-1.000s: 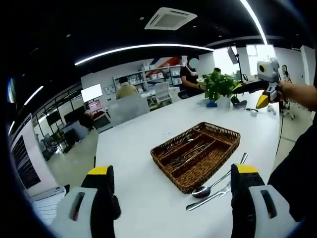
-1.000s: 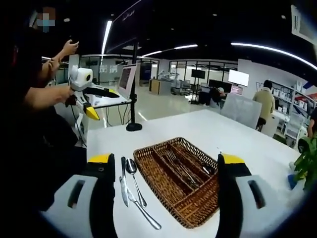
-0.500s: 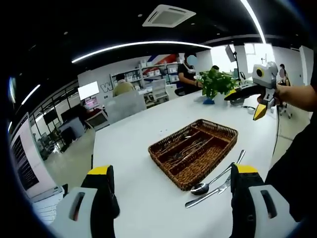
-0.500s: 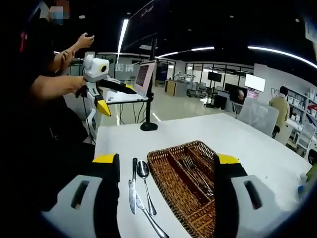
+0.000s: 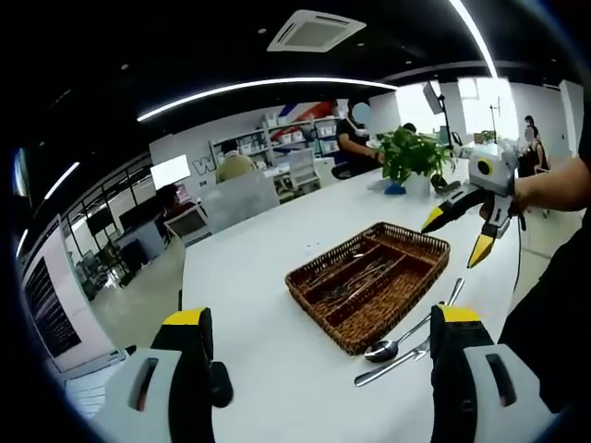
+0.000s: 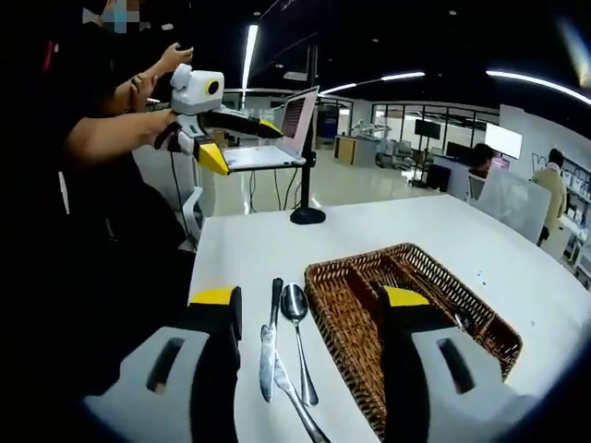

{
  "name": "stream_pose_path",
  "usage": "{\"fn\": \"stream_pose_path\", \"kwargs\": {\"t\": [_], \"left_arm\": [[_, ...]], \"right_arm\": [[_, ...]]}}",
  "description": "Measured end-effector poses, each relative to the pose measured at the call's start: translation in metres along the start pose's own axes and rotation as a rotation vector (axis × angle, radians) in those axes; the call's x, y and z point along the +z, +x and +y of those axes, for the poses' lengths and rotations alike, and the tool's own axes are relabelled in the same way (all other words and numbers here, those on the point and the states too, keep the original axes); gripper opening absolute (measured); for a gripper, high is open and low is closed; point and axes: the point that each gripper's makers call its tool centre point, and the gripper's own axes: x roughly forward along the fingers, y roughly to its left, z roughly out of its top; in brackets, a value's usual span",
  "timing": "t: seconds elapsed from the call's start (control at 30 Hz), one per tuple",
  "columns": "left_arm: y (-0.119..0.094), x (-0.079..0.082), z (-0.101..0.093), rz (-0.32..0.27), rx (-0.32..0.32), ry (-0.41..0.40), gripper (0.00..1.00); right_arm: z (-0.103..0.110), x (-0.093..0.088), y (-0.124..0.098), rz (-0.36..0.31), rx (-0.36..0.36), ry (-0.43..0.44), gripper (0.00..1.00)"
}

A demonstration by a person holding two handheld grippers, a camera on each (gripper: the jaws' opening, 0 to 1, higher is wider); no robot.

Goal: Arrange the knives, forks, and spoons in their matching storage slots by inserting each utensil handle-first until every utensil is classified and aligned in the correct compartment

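While a knife [image 6: 268, 346], spoon [image 6: 296, 323] and fork [image 6: 295, 401] lie loose on the table [image 6: 249, 258] just beside the basket [image 6: 369, 277], sorting is under way. Both grippers (left [image 5: 323, 346], right [image 6: 305, 328]) hang spread and empty. Next: descend, grasp one utensil.

A white table [image 5: 268, 268] stretches ahead of the jaws in the left gripper view, and at its far end, up and to the right of them, stands a leafy green plant [image 5: 411, 157]. Beyond it are shelves [image 5: 277, 148] and a seated person [image 5: 235, 166]. In the right gripper view, above the jaws, a laptop [image 6: 277, 138] sits on a black stand [image 6: 307, 185] at the table's far edge.
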Motion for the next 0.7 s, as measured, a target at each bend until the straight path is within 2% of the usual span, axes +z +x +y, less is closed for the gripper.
{"fn": "stream_pose_path", "kwargs": {"t": [0.13,0.47,0.7], "left_arm": [[-0.001,0.0,0.002,-0.001,0.002,-0.001,1.0],[-0.004,-0.001,0.001,0.003,0.008,-0.008,1.0],[-0.009,0.002,0.001,0.002,0.002,-0.012,1.0]], "right_arm": [[0.0,-0.012,0.012,0.015,0.006,0.01,0.58],[0.007,-0.038,0.039,0.036,0.044,0.01,0.4],[0.012,-0.052,0.054,0.078,0.083,0.014,0.38]]}}
